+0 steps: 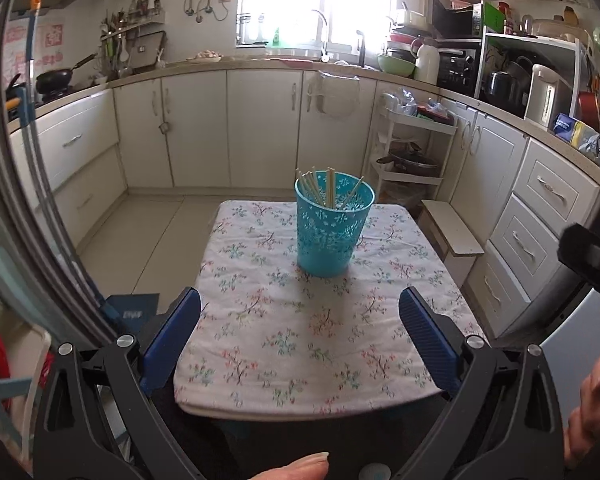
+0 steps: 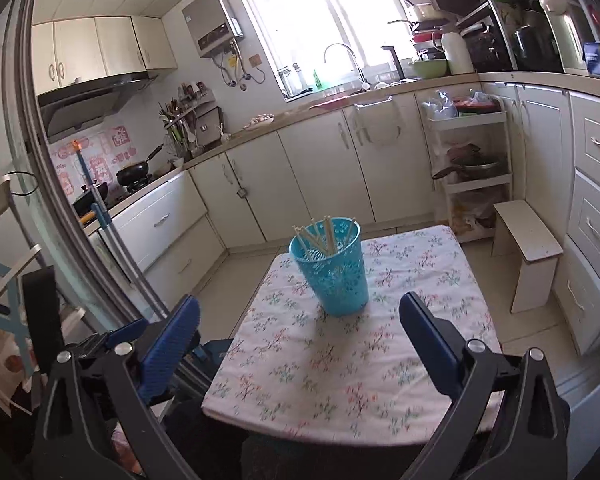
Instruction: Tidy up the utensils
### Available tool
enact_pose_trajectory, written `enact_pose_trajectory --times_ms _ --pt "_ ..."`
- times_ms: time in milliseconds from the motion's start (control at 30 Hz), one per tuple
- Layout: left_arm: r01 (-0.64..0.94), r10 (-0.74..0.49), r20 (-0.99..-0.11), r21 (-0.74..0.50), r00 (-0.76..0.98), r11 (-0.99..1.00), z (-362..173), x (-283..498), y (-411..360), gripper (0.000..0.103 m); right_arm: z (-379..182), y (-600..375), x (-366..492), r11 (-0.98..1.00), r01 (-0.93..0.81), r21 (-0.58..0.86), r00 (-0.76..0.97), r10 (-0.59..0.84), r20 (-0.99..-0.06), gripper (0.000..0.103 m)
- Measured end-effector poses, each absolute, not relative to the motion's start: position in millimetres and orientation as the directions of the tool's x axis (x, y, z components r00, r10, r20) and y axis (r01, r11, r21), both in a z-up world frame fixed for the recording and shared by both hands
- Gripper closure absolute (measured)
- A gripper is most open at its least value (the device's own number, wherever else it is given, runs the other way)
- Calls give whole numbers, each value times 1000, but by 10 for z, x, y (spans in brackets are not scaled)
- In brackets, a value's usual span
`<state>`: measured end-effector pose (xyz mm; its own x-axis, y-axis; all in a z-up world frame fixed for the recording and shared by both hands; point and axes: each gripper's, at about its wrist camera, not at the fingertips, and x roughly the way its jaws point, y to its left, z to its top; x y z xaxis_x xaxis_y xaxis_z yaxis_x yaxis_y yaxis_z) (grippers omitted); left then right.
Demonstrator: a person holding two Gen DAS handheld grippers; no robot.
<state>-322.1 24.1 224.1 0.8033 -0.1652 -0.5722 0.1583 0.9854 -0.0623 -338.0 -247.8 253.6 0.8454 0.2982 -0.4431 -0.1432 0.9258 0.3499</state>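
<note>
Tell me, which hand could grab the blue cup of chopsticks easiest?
Probably the left gripper: the blue cup sits nearly centred ahead of its open jaws. From the right gripper, also open and empty, the cup sits similarly ahead, so it's close.

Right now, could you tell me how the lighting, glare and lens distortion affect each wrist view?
Left wrist view: the window is blown out white, the fisheye bends the cabinets, yet the blue cup with chopsticks stays sharp. Right wrist view: the same window glares, the frame tilts, and the cup casts a soft shadow on the floral cloth.
</note>
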Motion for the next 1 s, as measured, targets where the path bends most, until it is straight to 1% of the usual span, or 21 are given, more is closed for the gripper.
enact_pose_trajectory --times_ms 67,133,267,400,467,700,900,1000 --pt "144 -143 -585 -46 799 989 2259 -3392 232 8 2556 -2430 -3593 925 -147 349 844 301 -443 7" --pt "152 -148 -590 -43 793 987 2274 -3542 221 8 2563 -2377 -3762 926 -149 346 844 301 -444 7" --pt "150 -132 -584 -18 801 989 2312 -3904 193 8 2564 -2262 -4144 937 -145 319 856 280 -434 7" --pt "116 -120 -584 -45 803 992 2313 -4190 245 8 2475 -2219 -4499 949 -107 298 885 227 -407 7" --pt "118 -128 -588 -56 799 991 2292 -4300 263 8 2436 -2211 -4577 953 -99 287 887 215 -409 7" --pt "97 -99 -585 -35 805 995 2293 -4613 321 8 2461 -2179 -4737 952 -107 285 894 218 -392 7" --pt "116 -123 -563 -50 817 992 2370 -4743 379 8 2477 -2107 -4809 955 -137 264 891 236 -389 7" --pt "110 -113 -556 -39 824 993 2382 -4792 381 8 2484 -2120 -4865 955 -138 264 894 235 -381 7"
